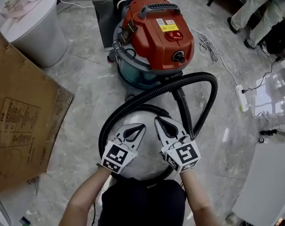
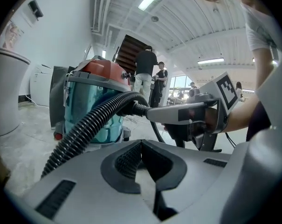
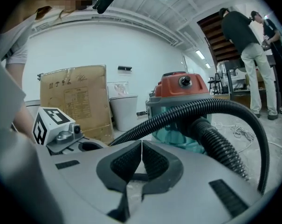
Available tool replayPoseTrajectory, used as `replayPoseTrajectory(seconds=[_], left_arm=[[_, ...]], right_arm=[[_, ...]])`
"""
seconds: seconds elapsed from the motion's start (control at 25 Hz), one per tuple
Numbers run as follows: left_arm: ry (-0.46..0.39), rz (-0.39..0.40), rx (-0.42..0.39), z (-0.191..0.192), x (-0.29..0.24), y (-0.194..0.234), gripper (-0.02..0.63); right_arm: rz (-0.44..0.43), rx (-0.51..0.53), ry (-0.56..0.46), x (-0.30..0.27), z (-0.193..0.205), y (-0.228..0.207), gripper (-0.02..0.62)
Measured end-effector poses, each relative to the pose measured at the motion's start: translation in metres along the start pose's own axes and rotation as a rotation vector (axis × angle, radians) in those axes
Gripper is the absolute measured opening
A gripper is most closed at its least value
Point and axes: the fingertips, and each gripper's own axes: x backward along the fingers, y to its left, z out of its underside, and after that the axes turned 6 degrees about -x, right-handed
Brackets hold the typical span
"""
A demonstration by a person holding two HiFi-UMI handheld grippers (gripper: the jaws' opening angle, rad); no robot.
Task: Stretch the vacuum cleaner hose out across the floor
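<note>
- The black corrugated hose point(image 1: 147, 92) is lying coiled on the floor directly in front of the person. It is arching from the left, over the top and down the right side, and a second stretch is running down from the vacuum's front.
- The vacuum cleaner point(image 1: 156, 36), with a red lid on a teal drum, is standing just beyond the coil and touching its far edge.
- The left gripper point(image 1: 138, 127) is hovering inside the loop with its jaws pressed together and nothing between them. In the left gripper view the hose is passing ahead of the tips, clear of them.
- The right gripper point(image 1: 160, 122) is sitting just beside it, also closed tight and empty. The hose is crossing beyond its tips without touching them.
- A flattened cardboard box point(image 1: 24, 121) is crowding the left side, its near corner reaching towards the coil.
- A white bin point(image 1: 36, 29) is standing at the far left, behind the cardboard.
- A strip of bare marble floor point(image 1: 83, 84) is running between the cardboard and the vacuum, leaving room on that side.
- To the right, open floor is stretching from the hose to a white power strip point(image 1: 241, 98), whose cord point(image 1: 209, 45) is trailing back past the vacuum.
- A white panel point(image 1: 269, 182) is closing off the near right corner.
- Two people's legs point(image 1: 255, 13) are standing at the far right edge.
</note>
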Motion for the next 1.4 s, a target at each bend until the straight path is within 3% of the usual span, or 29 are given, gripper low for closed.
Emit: replayPoseTrajectory(seconds=[0.48,0.8,1.2,1.24,1.4], left_arm=[[0.021,0.009,0.013,0.053,-0.016,-0.005,0.009],[0.047,0.039,0.055,0.071,-0.026,-0.016,0.009],[0.058,0.062,0.058,0.084,-0.04,-0.025,0.009],[0.059,0.065,0.062,0.086,-0.042,-0.025,0.009],[0.063,0.075,0.067,0.095,-0.049,-0.028,0.008]], right_arm=[[0.069,-0.004,0.076,0.001,0.081,-0.021,0.017],[0.173,-0.035,0.121,0.01,0.116,-0.05,0.017],[0.195,0.036,0.151,0.003,0.138,-0.07,0.023],[0.195,0.035,0.157,0.002,0.141,-0.072,0.037],[0.196,-0.021,0.201,-0.001,0.155,-0.084,0.192]])
